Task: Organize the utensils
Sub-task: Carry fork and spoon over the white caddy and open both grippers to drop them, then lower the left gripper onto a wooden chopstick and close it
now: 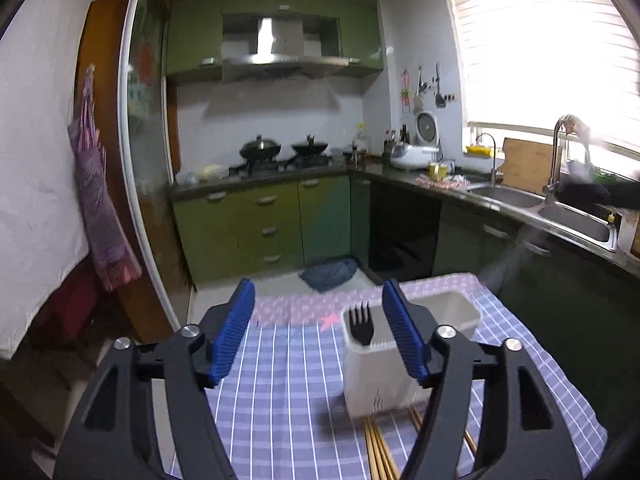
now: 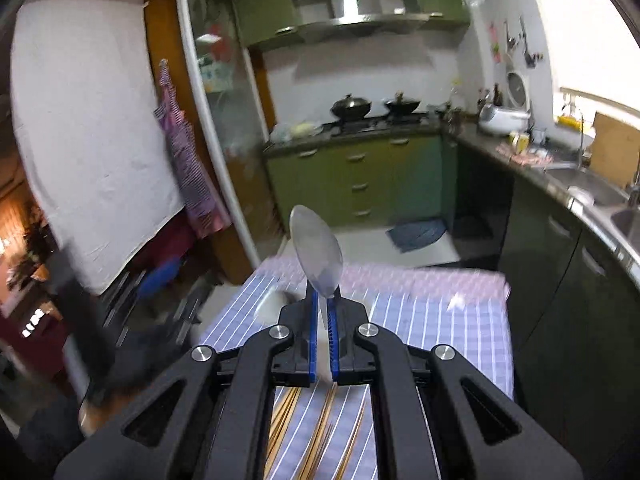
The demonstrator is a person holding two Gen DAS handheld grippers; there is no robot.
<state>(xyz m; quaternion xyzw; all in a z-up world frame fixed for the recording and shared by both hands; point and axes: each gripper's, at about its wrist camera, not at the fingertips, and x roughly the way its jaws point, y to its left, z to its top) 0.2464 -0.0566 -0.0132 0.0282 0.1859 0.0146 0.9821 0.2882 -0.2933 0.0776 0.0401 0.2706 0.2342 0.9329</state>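
One utensil, a black fork (image 1: 361, 326), already stands tines-up in the white holder (image 1: 448, 312) on the checked tablecloth (image 1: 280, 400), and the left gripper (image 1: 320, 336) hangs with its jaws spread wide and empty at about ten o'clock of it. The right gripper (image 2: 323, 320) is clamped on a metal spoon (image 2: 316, 252), bowl up at twelve o'clock, probably bound for the holder. Wooden chopsticks (image 2: 320, 440) lie loose at six o'clock, so most sorting seems left.

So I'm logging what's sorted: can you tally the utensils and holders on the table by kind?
Black fork, standing in the white holder: 1
Spoon, held by the right gripper: 1
White holder: 1
Wooden chopsticks: a loose bunch, too blurred to count
Total, chopsticks aside: 3
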